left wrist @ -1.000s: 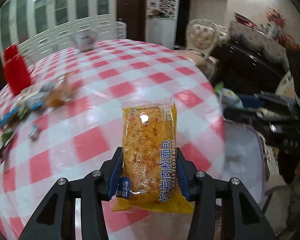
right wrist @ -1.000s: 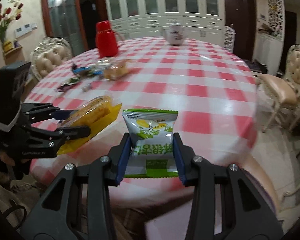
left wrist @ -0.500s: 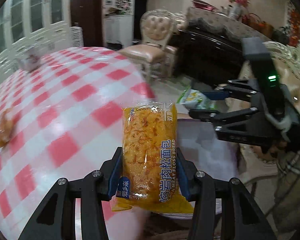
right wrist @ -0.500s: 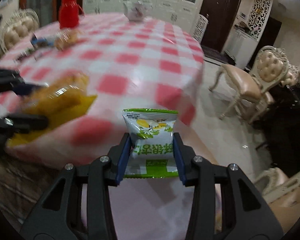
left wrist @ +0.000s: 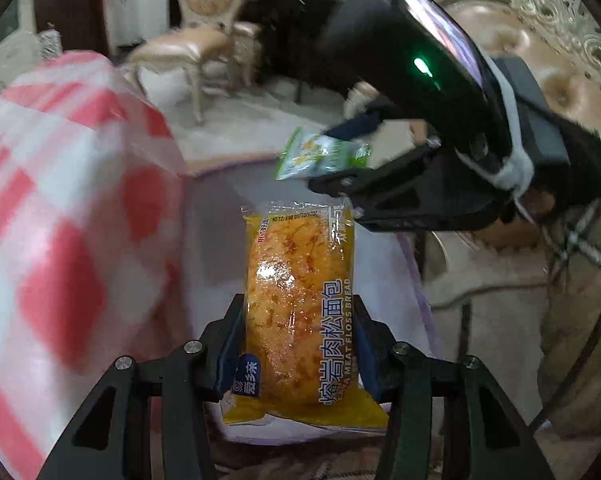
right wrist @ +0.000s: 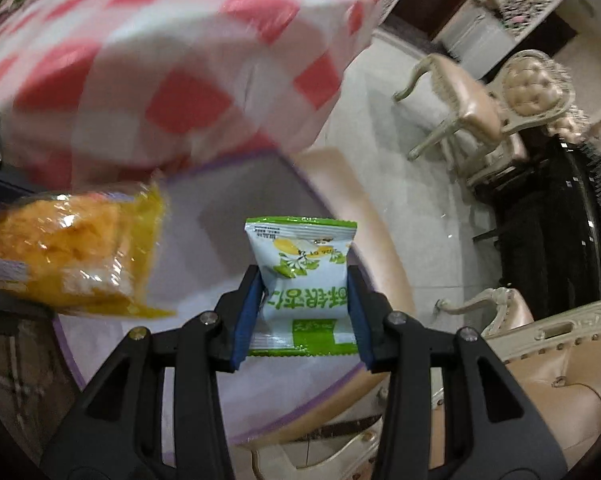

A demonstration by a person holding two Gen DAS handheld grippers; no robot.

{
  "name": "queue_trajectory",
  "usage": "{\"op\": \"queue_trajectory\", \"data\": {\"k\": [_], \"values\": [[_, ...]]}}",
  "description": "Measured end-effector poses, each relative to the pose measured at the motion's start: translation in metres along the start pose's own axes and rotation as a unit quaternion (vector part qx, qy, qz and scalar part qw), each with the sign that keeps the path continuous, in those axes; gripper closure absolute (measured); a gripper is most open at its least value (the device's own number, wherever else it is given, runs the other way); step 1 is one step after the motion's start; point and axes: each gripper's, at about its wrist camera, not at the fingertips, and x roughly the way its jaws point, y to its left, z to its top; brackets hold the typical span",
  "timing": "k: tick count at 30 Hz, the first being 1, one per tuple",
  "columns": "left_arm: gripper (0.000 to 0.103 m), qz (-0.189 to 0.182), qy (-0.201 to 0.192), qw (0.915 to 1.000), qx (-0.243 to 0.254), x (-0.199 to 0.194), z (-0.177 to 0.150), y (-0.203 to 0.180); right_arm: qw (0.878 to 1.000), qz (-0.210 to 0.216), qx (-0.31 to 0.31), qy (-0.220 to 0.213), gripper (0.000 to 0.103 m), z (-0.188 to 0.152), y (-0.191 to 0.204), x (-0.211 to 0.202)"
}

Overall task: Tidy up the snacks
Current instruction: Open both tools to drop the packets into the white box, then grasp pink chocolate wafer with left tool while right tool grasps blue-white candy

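Left wrist view: the left gripper [left wrist: 298, 332] pinches a bread pack [left wrist: 298, 300], long axis pointing forward over a pale bin [left wrist: 212, 240] below; the checked tablecloth [left wrist: 60, 200] hangs left.

Right wrist view: the right gripper [right wrist: 302, 312] clamps a green snack bag [right wrist: 302, 280] above that bin [right wrist: 236, 208], a chair [right wrist: 480, 108] beyond.

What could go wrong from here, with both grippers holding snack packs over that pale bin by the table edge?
1. The right gripper pinches the green-and-white snack pouch only by its lower half; it may slip out early.
2. The left gripper carries the yellow meat floss bread pack very close to the right one, so they may collide.
3. The pale lilac-rimmed bin sits partly under the red-checked tablecloth, so a drop may miss.
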Motion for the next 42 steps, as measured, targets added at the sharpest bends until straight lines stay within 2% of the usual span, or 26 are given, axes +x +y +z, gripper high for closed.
{"op": "queue_trajectory", "data": {"k": [2, 3, 5, 7, 10, 13, 15, 18, 19, 20, 23, 26, 29, 31, 34, 36, 39, 42], "values": [[0.051, -0.008, 0.001, 1.0000, 0.002, 0.003, -0.001, -0.002, 1.000, 0.008, -0.006, 0.014, 0.053, -0.004, 0.000, 0.004], [0.051, -0.008, -0.006, 0.9999, 0.005, -0.001, -0.002, -0.002, 1.000, 0.011, -0.001, 0.016, 0.045, -0.004, -0.002, 0.005], [0.043, -0.001, -0.023, 0.9997, 0.003, -0.009, -0.003, 0.000, 1.000, 0.014, 0.021, 0.008, 0.038, -0.002, -0.009, 0.003], [0.039, 0.014, -0.051, 0.9985, -0.012, -0.027, -0.006, 0.012, 0.999, 0.012, 0.037, -0.009, 0.038, 0.002, -0.012, -0.004], [0.039, 0.044, -0.090, 0.9944, -0.035, -0.056, -0.017, 0.031, 0.997, 0.008, 0.058, -0.060, 0.038, 0.015, -0.011, -0.023], [0.029, 0.072, -0.131, 0.9866, -0.066, -0.086, -0.030, 0.057, 0.988, 0.015, 0.087, -0.125, 0.036, 0.036, -0.004, -0.044], [0.027, 0.090, -0.163, 0.9777, -0.096, -0.110, -0.047, 0.076, 0.979, 0.030, 0.106, -0.174, 0.029, 0.050, 0.004, -0.057], [0.027, 0.135, -0.198, 0.9600, -0.144, -0.145, -0.076, 0.104, 0.959, 0.107, 0.123, -0.230, 0.025, 0.079, 0.035, -0.073], [0.024, 0.152, -0.208, 0.9523, -0.164, -0.157, -0.089, 0.116, 0.956, 0.121, 0.121, -0.240, 0.025, 0.086, 0.046, -0.076], [0.020, 0.164, -0.213, 0.9467, -0.178, -0.167, -0.099, 0.125, 0.953, 0.136, 0.113, -0.246, 0.024, 0.098, 0.062, -0.079], [0.019, 0.219, -0.222, 0.9199, -0.238, -0.195, -0.142, 0.161, 0.951, 0.156, 0.085, -0.254, 0.024, 0.126, 0.105, -0.086], [0.019, 0.277, -0.221, 0.8820, -0.311, -0.218, -0.197, 0.198, 0.945, 0.196, 0.059, -0.254, 0.024, 0.156, 0.151, -0.094], [0.019, 0.317, -0.219, 0.8448, -0.372, -0.239, -0.244, 0.230, 0.941, 0.231, 0.044, -0.242, 0.024, 0.189, 0.196, -0.091], [0.019, 0.339, -0.218, 0.8163, -0.413, -0.256, -0.278, 0.251, 0.940, 0.250, 0.029, -0.231, 0.024, 0.208, 0.225, -0.089], [0.019, 0.344, -0.236, 0.7896, -0.450, -0.276, -0.309, 0.273, 0.940, 0.262, -0.004, -0.217, 0.024, 0.239, 0.275, -0.084], [0.019, 0.351, -0.236, 0.7832, -0.456, -0.284, -0.317, 0.289, 0.942, 0.260, -0.029, -0.211, 0.024, 0.260, 0.308, -0.079], [0.019, 0.344, -0.228, 0.7857, -0.461, -0.289, -0.323, 0.313, 0.944, 0.255, -0.044, -0.205, 0.024, 0.283, 0.338, -0.077], [0.019, 0.338, -0.221, 0.7840, -0.471, -0.292, -0.325, 0.335, 0.950, 0.246, -0.040, -0.190, 0.025, 0.310, 0.363, -0.068]]}}
